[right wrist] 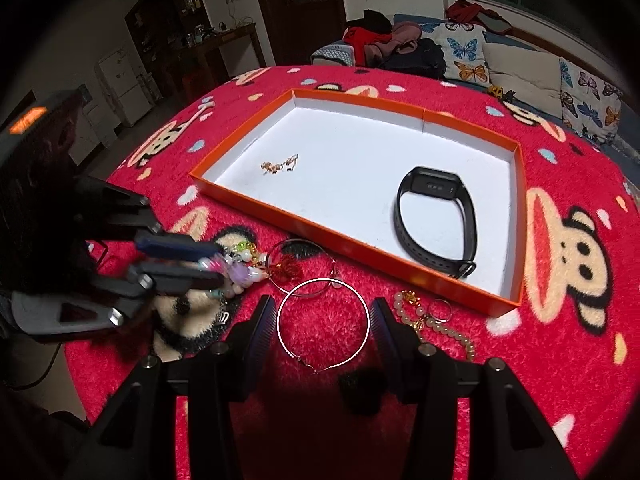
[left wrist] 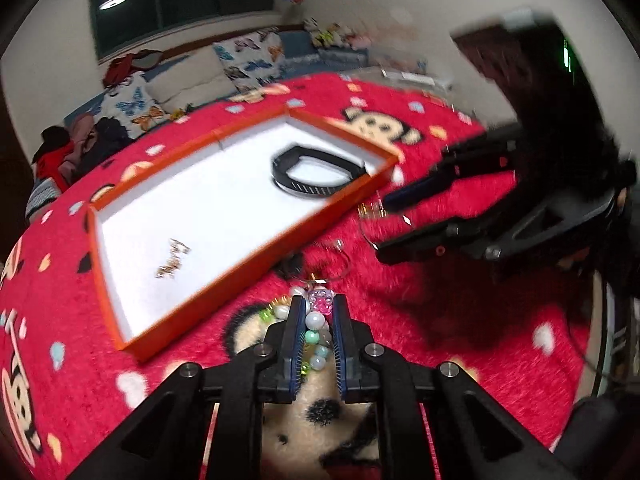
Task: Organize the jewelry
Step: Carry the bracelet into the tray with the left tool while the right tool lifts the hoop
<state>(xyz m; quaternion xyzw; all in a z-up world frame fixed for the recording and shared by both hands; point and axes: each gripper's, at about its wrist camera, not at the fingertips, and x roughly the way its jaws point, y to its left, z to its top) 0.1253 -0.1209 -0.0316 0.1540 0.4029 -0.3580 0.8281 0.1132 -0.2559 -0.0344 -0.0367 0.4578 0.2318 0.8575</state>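
Note:
An orange tray [right wrist: 404, 276] [left wrist: 256, 258] with a white floor lies on the red cartoon cloth. In it are a black wristband [right wrist: 438, 220] [left wrist: 316, 174] and a small gold chain [right wrist: 280, 166] [left wrist: 172, 264]. My left gripper [left wrist: 318, 308] [right wrist: 216, 266] is shut on a bead bracelet [left wrist: 318, 322] [right wrist: 240, 270] with pastel beads and a pink charm, in front of the tray. My right gripper [right wrist: 322, 312] [left wrist: 384, 232] is open, its fingers either side of a large silver hoop [right wrist: 322, 324] lying on the cloth.
On the cloth near the tray's front wall lie a second hoop with a red charm [right wrist: 296, 268], a pearl and gold bracelet [right wrist: 432, 322] and a small ring [right wrist: 440, 308]. A sofa with butterfly cushions [right wrist: 520, 68] stands behind the table.

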